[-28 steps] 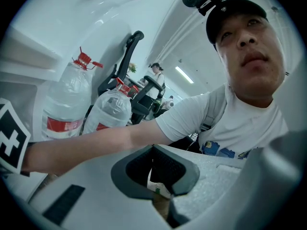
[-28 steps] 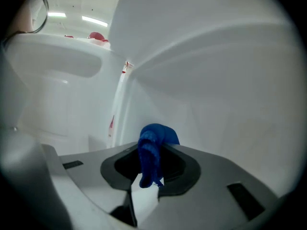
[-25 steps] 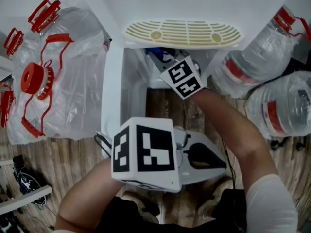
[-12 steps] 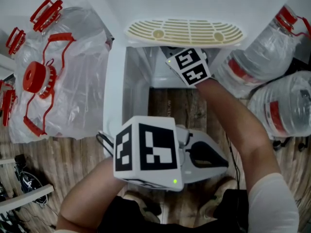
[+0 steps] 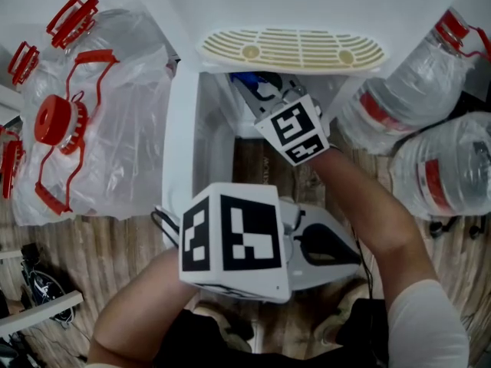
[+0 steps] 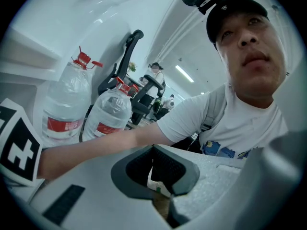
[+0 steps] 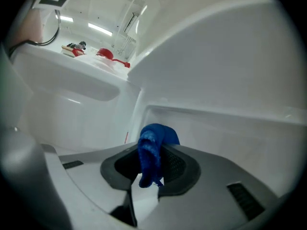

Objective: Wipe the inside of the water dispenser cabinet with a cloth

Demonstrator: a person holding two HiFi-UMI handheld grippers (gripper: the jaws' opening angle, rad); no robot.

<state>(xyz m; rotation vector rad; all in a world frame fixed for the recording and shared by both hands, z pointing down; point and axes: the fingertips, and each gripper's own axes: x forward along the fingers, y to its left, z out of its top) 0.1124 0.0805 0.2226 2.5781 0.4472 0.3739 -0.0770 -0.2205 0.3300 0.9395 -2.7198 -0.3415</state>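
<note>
Right gripper point(image 7: 147, 175) clamped on a blue cloth point(image 7: 152, 145) — only a bunched fold shows above its jaws, white cabinet point(image 7: 216, 128) wall just ahead, contact hard to tell, left gripper point(image 6: 156, 178) closed and empty — outside the cabinet.

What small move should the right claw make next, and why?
Probably ease the right claw forward until the blue cloth pinched in it presses flat on the cabinet's back wall, then sweep sideways. The right gripper view shows the claw inside the white compartment, with the bunched cloth seemingly just short of that wall, so no wiping contact is evident.
</note>
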